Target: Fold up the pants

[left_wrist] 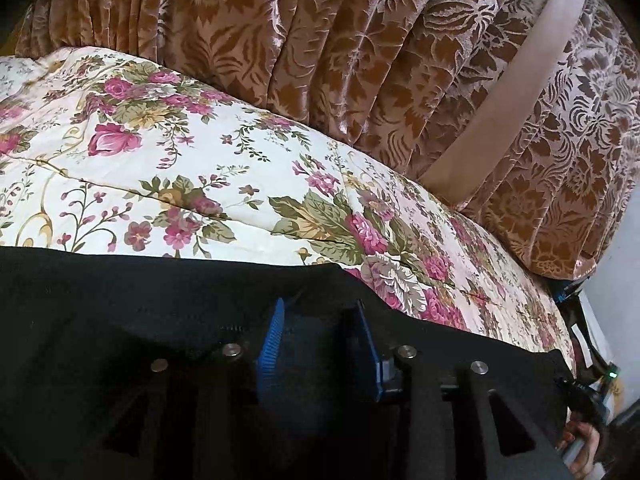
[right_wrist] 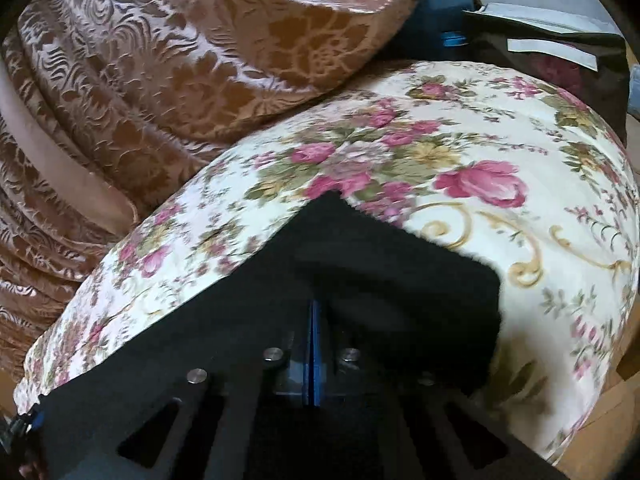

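Black pants (left_wrist: 120,300) spread over floral quilt (left_wrist: 200,152) on bed, brown patterned curtain (left_wrist: 320,40) behind. Left tool (left_wrist: 320,320): blue pads apart, dark cloth between, grip unconfirmed. Right tool (right_wrist: 316,320): pads pressed together, apparently pinching a pants edge. Risks: thin hem slipping from right pinch; left side closing on nothing; quilt caught with cloth. Containers: none visible.

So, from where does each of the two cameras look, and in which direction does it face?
Left wrist: sits on the left gripper, facing along its parted blue fingers over the black pants toward the floral bedspread and brown curtain; a hand shows at lower right.
Right wrist: sits on the right gripper, blue fingers pressed together, looking over the pants' corner.
Shared: pants, bedspread, curtain.
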The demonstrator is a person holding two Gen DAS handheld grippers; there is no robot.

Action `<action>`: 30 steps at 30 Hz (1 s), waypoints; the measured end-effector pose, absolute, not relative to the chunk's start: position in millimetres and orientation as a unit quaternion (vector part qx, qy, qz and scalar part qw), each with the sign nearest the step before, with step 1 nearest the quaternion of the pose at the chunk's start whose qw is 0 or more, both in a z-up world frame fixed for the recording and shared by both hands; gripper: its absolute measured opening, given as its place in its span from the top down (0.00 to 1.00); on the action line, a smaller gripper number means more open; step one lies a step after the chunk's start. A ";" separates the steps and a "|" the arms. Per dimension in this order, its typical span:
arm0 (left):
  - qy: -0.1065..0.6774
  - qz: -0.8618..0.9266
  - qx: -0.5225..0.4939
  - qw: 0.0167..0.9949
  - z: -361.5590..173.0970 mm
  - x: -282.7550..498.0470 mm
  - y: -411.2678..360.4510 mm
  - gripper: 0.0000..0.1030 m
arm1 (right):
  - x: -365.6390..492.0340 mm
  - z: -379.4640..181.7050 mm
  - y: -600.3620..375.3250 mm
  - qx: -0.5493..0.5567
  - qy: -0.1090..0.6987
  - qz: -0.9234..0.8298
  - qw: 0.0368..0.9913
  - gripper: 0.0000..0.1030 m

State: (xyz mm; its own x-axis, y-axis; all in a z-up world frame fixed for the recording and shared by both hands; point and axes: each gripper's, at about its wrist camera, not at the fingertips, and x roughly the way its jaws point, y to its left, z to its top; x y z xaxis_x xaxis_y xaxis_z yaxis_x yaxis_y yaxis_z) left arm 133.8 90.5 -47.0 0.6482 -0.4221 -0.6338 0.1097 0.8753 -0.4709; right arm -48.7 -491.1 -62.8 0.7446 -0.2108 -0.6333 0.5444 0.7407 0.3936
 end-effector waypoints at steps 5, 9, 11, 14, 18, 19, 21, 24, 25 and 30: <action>0.387 -0.148 -0.204 0.887 -46.1 130.4 93.0 0.57 | -53.1 -43.8 -478.8 0.265 0.296 -0.218 0.892 0.81; 0.378 -0.150 -0.216 0.888 -44.5 124.8 99.3 0.46 | -84.2 -31.8 -481.5 0.297 0.277 -0.214 0.888 0.78; 0.378 -0.148 -0.217 0.888 -43.6 122.6 101.4 0.43 | -98.1 -30.7 -485.0 0.311 0.278 -0.217 0.883 0.78; 0.379 -0.139 -0.212 0.890 -41.1 118.7 104.5 0.41 | -124.3 -29.4 -490.7 0.323 0.268 -0.238 0.876 0.76; 0.391 -0.107 -0.181 0.896 -35.1 110.4 106.0 0.40 | -138.0 -40.1 -495.6 0.342 0.282 -0.239 0.864 0.72; 0.391 -0.097 -0.165 0.900 -32.1 106.3 105.6 0.40 | -138.6 -46.0 -496.3 0.351 0.289 -0.234 0.859 0.72; 0.384 -0.085 -0.132 0.910 -28.0 98.3 105.6 0.35 | -139.8 -58.5 -499.5 0.383 0.291 -0.223 0.848 0.72; 0.368 -0.041 -0.079 0.925 -23.4 84.0 111.4 0.19 | -140.9 -71.7 -503.0 0.440 0.267 -0.195 0.835 0.72; 0.364 -0.034 -0.080 0.927 -22.6 81.5 117.2 0.19 | -139.6 -72.8 -504.7 0.450 0.258 -0.188 0.834 0.71; 0.373 0.012 -0.145 0.917 -31.4 79.8 163.7 0.16 | -134.4 -80.6 -514.7 0.497 0.222 -0.168 0.822 0.64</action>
State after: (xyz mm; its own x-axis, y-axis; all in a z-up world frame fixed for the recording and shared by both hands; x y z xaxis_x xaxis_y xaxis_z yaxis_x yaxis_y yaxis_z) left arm 79.8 163.7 -31.4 0.7219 -0.0868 -0.6866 -0.1290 0.9579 -0.2567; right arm -134.4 -514.7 -80.6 0.8449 -0.0543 -0.5321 0.4966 0.4493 0.7426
